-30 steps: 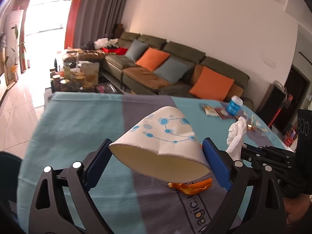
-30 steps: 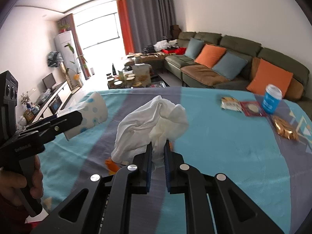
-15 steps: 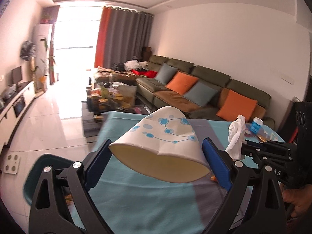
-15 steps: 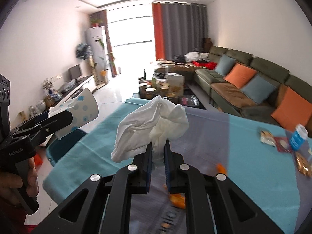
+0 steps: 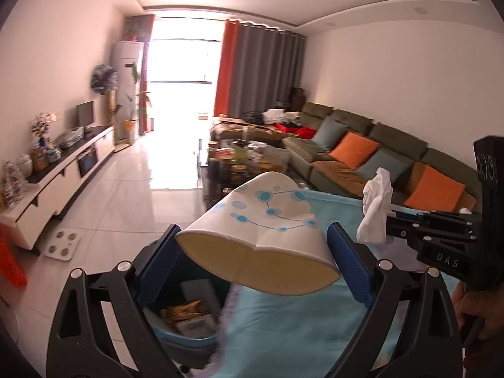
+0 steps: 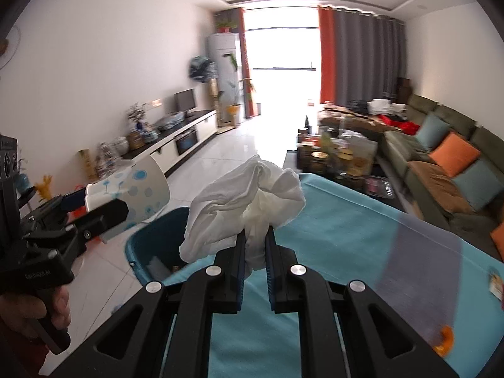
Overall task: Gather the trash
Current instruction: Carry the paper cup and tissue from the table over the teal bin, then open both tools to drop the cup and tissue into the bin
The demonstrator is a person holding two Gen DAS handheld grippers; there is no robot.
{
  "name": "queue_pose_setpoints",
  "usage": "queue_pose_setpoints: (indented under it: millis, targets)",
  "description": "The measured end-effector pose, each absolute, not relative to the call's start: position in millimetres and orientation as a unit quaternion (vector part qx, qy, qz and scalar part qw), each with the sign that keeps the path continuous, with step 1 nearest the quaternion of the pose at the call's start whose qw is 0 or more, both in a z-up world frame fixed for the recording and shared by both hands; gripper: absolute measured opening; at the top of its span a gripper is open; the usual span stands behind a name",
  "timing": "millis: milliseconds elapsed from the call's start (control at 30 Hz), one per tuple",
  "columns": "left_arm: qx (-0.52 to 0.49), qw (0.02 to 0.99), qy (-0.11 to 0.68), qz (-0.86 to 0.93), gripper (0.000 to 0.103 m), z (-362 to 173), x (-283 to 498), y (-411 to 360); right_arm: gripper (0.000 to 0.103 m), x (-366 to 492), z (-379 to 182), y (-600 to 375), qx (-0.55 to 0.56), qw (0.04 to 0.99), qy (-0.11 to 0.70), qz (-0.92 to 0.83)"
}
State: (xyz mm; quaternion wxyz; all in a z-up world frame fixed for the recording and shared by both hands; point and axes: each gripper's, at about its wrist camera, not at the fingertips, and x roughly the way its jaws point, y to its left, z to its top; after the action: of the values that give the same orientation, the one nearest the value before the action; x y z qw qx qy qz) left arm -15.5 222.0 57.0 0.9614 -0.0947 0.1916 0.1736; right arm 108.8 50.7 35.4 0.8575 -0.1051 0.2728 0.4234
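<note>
My left gripper point(image 5: 253, 252) is shut on a squashed white paper cup point(image 5: 264, 230) with blue dots, held above the table's left edge. The cup also shows in the right wrist view point(image 6: 138, 192). My right gripper point(image 6: 254, 245) is shut on a crumpled white tissue point(image 6: 245, 208), which also shows in the left wrist view point(image 5: 376, 211). A blue trash bin point(image 6: 151, 245) stands on the floor beside the table's corner, below and between the grippers. It holds some trash and shows in the left wrist view point(image 5: 189, 330) too.
The table has a teal and grey cloth point(image 6: 362, 252) with an orange peel point(image 6: 444, 343) at its right. A sofa point(image 5: 362, 157) with orange cushions runs along the right wall. A cluttered coffee table point(image 6: 340, 154) stands beyond. A TV cabinet point(image 5: 63, 170) lines the left wall.
Both grippers have swung left from over the table to its corner, carrying the cup and the tissue. The blue bin has come into view below them.
</note>
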Motion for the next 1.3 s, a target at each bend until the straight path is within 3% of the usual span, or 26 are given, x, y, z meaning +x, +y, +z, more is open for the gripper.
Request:
queue_pose_setpoints:
  millis: [567, 1300]
  targets:
    - [-0.128, 0.932, 0.226, 0.255, 0.092, 27, -61, 313, 0.011, 105, 21, 167, -0.154, 0.79, 0.309, 0.507]
    - [-0.16, 0.901, 0.311, 0.257, 0.092, -75, 9, 356, 0.015, 149, -51, 241, -0.18, 0.71, 0.434, 0.524]
